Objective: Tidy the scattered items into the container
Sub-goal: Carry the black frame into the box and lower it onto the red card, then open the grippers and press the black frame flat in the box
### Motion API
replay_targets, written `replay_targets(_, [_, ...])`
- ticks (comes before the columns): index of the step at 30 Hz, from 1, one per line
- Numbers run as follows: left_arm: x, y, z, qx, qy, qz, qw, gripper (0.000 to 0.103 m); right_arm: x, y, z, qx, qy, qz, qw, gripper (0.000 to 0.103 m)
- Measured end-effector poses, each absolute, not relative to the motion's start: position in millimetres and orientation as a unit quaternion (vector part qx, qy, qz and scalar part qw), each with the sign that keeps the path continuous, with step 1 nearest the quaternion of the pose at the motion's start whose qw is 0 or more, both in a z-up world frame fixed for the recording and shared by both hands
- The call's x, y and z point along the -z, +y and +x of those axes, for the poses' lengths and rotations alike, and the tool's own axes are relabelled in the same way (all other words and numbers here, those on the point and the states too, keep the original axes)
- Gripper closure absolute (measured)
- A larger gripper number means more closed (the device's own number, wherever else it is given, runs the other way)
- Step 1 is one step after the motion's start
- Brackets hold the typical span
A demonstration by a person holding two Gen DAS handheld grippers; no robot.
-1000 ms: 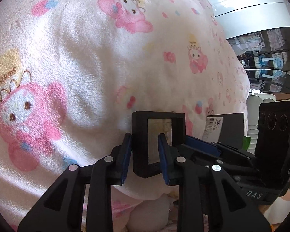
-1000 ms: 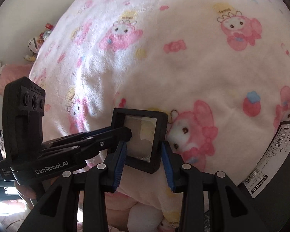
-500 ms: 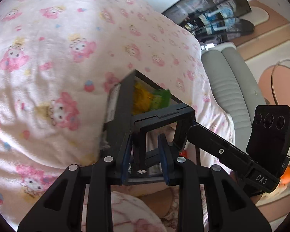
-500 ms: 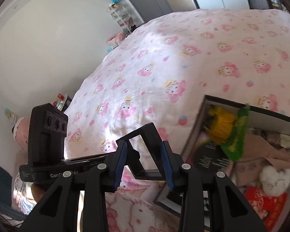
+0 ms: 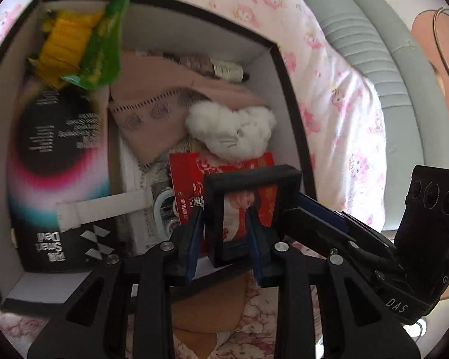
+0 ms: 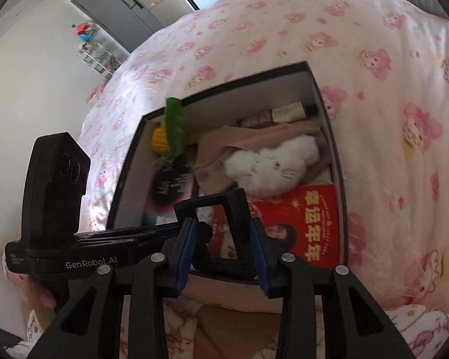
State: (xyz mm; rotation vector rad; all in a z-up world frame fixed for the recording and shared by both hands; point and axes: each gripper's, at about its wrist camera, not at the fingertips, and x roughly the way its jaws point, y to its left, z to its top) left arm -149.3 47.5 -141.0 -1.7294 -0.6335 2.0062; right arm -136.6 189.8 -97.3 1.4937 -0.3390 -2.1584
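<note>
A small black square frame [image 5: 251, 179] with a clear middle is held by both grippers over the near end of the black box [image 5: 287, 89]. My left gripper [image 5: 223, 239] is shut on its left side. My right gripper [image 6: 223, 239] is shut on its right side [image 6: 239, 209]. The box [image 6: 323, 89] lies on the pink bed and holds a white plush toy [image 5: 230, 131], a red packet [image 6: 308, 224], a pink cloth [image 5: 164, 104], a yellow and green toy [image 5: 74, 48] and a dark booklet [image 5: 60, 131].
The pink cartoon blanket [image 6: 389, 59] surrounds the box. A grey padded bed edge [image 5: 374, 45] runs along the right in the left wrist view. A white wall [image 6: 30, 89] and grey door [image 6: 119, 12] stand beyond the bed.
Both grippers have swung with the frame from close above the blanket to over the open box, whose contents now fill the view. The frame stays gripped by both.
</note>
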Motion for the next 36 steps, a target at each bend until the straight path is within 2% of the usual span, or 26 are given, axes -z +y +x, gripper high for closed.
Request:
replay_targets(13, [149, 22, -138, -0.728, -0.284, -0.597, 0.184, 0.076, 103, 191, -129, 0.822, -0.087, 0.529, 0.194, 0.071])
replay_targets(18, [155, 40, -146, -0.727, -0.26, -0.612, 0.172, 0.076, 104, 200, -125, 0.826, -0.095, 0.526, 0.18, 0.071])
replay_targets(21, [157, 52, -147, -0.709, -0.263, -0.619, 0.211, 0.076, 104, 203, -124, 0.829, -0.086, 0.528, 0.164, 0.071])
replay_targets(23, [145, 42, -143, -0.725, -0.275, -0.594, 0.212, 0.073, 102, 202, -124, 0.829, -0.079, 0.526, 0.169, 0.071])
replay_targets(26, [136, 17, -139, -0.755, -0.282, -0.57, 0.162, 0.071, 102, 194, -124, 0.828, -0.064, 0.527, 0.18, 0.071])
replay_targets(30, [146, 10, -142, -0.733, -0.307, -0.589, 0.149, 0.071, 108, 172, -130, 0.821, -0.027, 0.534, 0.2, 0.071])
replay_targets(33, [143, 13, -141, -0.739, -0.292, -0.589, 0.145, 0.071, 117, 153, -134, 0.812, 0.013, 0.547, 0.201, 0.071])
replay_targets(36, [142, 15, -141, -0.74, -0.289, -0.59, 0.146, 0.07, 123, 145, -137, 0.801, 0.013, 0.56, 0.212, 0.071])
